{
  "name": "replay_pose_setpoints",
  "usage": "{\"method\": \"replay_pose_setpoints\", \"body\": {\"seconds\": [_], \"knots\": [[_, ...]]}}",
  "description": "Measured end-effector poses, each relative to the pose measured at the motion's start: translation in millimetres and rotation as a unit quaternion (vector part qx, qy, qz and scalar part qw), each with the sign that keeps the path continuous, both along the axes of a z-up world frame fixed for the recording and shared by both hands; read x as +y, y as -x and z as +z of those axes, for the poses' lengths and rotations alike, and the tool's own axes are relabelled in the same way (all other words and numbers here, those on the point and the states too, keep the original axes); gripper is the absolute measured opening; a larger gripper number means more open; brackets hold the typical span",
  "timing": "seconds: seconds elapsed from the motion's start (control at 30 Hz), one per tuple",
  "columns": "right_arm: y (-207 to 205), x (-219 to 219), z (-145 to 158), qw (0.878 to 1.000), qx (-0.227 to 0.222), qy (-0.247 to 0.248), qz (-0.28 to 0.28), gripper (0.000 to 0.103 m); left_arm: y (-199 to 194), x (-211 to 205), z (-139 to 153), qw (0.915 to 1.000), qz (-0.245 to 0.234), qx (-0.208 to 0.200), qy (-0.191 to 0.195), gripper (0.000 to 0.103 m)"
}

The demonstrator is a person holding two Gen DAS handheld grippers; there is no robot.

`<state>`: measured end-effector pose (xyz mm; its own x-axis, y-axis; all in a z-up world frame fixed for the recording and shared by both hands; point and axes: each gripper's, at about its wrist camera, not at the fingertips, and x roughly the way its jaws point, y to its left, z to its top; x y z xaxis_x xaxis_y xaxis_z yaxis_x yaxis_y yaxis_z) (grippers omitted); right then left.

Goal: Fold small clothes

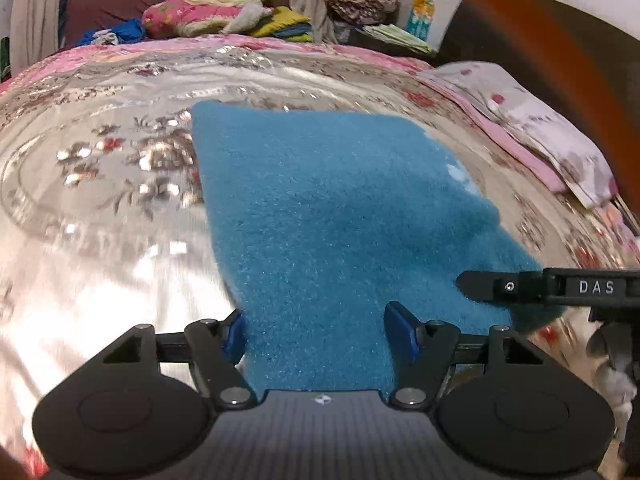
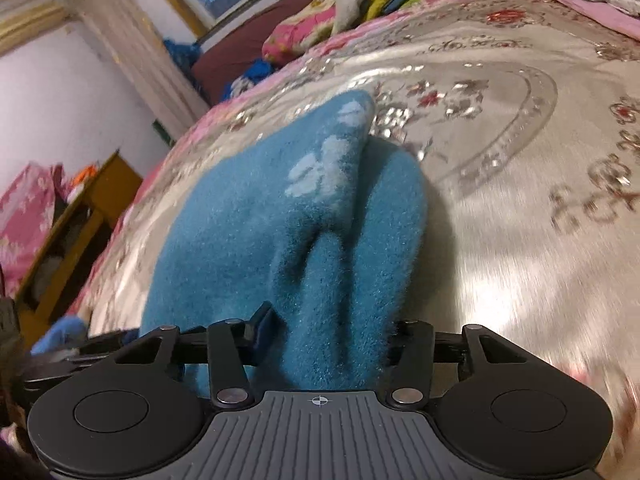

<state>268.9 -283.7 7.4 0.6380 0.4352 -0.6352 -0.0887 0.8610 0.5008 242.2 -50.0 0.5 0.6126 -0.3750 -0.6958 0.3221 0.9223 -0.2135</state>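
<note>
Both grippers are on the near edge of a fluffy teal-blue fleece cloth (image 1: 332, 208) on the shiny floral satin bedspread (image 1: 100, 208), probably to fold it away. Left gripper (image 1: 316, 332) fingers are apart, straddling the edge; right gripper (image 2: 328, 330) has bunched fleece between its fingers, clamp unclear. Pale paw prints show on a raised fold.

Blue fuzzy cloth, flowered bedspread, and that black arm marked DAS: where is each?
Blue fuzzy cloth (image 1: 320, 208): left wrist view, flat middle.
Flowered bedspread (image 2: 520, 208): right wrist view, shiny bare patch.
Right gripper (image 1: 480, 286): left wrist view, black finger on the cloth.
</note>
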Motion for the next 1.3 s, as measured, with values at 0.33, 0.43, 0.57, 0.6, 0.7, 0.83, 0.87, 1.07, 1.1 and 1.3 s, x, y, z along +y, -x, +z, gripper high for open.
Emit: {"method": "replay_pose_setpoints", "body": {"seconds": [0.33, 0.43, 0.57, 0.6, 0.7, 0.83, 0.87, 1.07, 1.1, 1.3], "knots": [[48, -6, 33, 0.996, -0.029, 0.071, -0.041, 0.052, 33, 12, 15, 0.9997, 0.004, -0.025, -0.008, 0.072], [57, 5, 51, 0.984, -0.073, 0.153, -0.055, 0.053, 27, 16, 26, 0.9984, 0.024, -0.046, -0.021, 0.072], [56, 17, 62, 0.983, -0.097, 0.152, -0.041, 0.052, 17, 12, 30, 0.997, 0.039, -0.053, -0.041, 0.072], [54, 21, 62, 0.981, -0.104, 0.157, -0.038, 0.052, 17, 9, 28, 0.9963, 0.042, -0.054, -0.051, 0.072], [37, 33, 54, 0.98, -0.104, 0.168, -0.027, 0.052, 15, 2, 21, 0.9961, 0.04, -0.043, -0.066, 0.074], [14, 40, 29, 0.982, -0.046, 0.184, -0.021, 0.051, 15, -2, 17, 0.9958, 0.041, -0.034, -0.075, 0.074], [15, 40, 28, 0.983, -0.042, 0.178, -0.027, 0.051, 15, -3, 17, 0.9957, 0.041, -0.033, -0.076, 0.074], [36, 44, 50, 0.982, -0.062, 0.174, -0.027, 0.051, 21, -7, 19, 0.9954, 0.041, -0.03, -0.082, 0.076], [40, 46, 53, 0.982, -0.066, 0.174, -0.027, 0.051, 23, -7, 20, 0.9953, 0.042, -0.03, -0.082, 0.076], [59, 52, 62, 0.983, -0.073, 0.164, -0.024, 0.055, 35, -9, 22, 0.9949, 0.047, -0.031, -0.085, 0.081]]}}
